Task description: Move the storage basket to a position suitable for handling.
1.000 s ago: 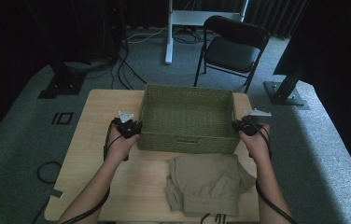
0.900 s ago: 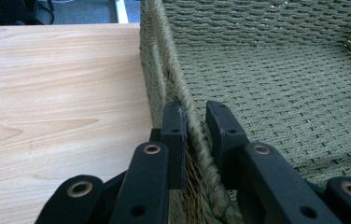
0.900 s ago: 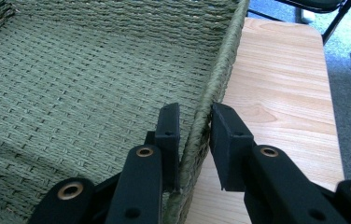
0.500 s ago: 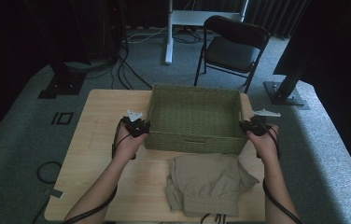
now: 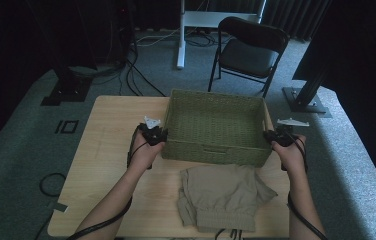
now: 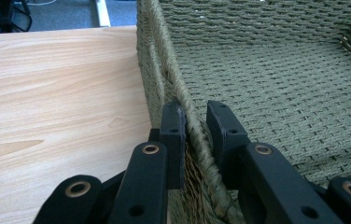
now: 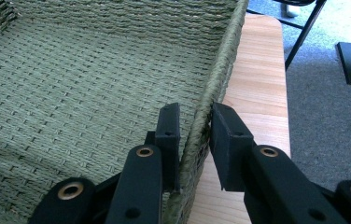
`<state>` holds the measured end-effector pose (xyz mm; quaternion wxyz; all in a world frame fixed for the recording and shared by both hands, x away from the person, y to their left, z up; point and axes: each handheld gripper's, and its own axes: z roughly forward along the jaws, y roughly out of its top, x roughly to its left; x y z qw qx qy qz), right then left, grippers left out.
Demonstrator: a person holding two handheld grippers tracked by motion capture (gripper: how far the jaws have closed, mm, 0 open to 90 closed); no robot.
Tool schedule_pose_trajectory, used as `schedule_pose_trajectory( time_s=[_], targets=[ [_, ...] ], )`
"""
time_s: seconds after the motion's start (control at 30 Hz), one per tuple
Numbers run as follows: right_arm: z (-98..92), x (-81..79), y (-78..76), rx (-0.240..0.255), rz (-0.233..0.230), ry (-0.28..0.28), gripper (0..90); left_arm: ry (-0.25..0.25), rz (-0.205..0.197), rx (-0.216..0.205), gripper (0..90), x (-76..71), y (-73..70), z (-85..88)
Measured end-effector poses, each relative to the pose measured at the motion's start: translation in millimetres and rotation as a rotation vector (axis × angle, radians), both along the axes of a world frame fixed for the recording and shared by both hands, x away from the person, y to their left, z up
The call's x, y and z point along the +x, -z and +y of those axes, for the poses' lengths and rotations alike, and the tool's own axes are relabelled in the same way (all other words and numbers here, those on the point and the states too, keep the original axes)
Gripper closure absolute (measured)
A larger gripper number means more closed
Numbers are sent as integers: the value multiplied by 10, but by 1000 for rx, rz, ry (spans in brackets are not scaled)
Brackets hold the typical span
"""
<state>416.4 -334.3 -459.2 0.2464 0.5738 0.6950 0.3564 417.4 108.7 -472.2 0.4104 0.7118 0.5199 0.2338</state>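
An olive woven basket stands empty on the far half of the wooden table. My left gripper is shut on the basket's left wall; in the left gripper view its jaws straddle the rim, one inside and one outside. My right gripper is shut on the right wall in the same way, its jaws either side of the rim. A folded khaki garment lies on the table just in front of the basket.
A black folding chair stands beyond the table's far edge. The basket's right side reaches close to the table's right edge. Bare tabletop lies to the left of the basket. Cables and stand bases sit on the carpet.
The basket has slid to the right and a little farther away, held by both grippers, which moved with it. The garment has stayed put.
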Motion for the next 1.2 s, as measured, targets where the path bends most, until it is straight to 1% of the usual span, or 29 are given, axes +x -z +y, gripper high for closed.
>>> schedule_pose_trajectory(
  time_s=[0.03,0.13,0.23,0.3,0.37,0.47,0.63,0.73,0.8,0.87,0.97,1.03,1.1,1.13,1.2],
  targets=[
    [-9,0,0,-2,-1,0,736,1,-1,4,788,-2,-1,-8],
    [-26,5,0,1,0,-1,736,-2,-1,-2,788,-12,3,-13],
    [-11,17,-12,-16,6,-2,739,-2,1,-2,788,-16,1,-10],
    [-14,31,-10,-11,5,-5,740,-1,2,-1,784,-24,-1,-3],
    [-19,51,-7,-4,3,-9,741,2,4,1,781,-31,-4,2],
    [-7,91,-17,-9,11,-16,745,3,10,8,777,-27,-15,16],
    [33,150,-20,-11,13,-32,748,-9,13,0,774,-56,-12,69],
    [74,180,-25,-27,13,-45,747,-12,16,8,774,-69,-19,94],
    [94,194,-29,-38,13,-52,747,-14,16,3,772,-69,-17,104],
    [87,193,-25,-25,12,-51,746,-14,15,0,771,-70,-15,105],
    [57,186,-10,11,6,-49,743,-13,16,1,770,-68,-17,105],
    [57,183,-9,12,3,-48,743,-10,17,0,768,-65,-17,109],
    [60,182,-11,6,3,-48,728,3,20,1,757,-58,-22,123],
    [55,184,-13,4,5,-43,695,13,24,-1,744,-52,-27,135],
    [35,190,-11,12,15,-35,638,35,35,-20,652,-36,-34,151]
  ],
)
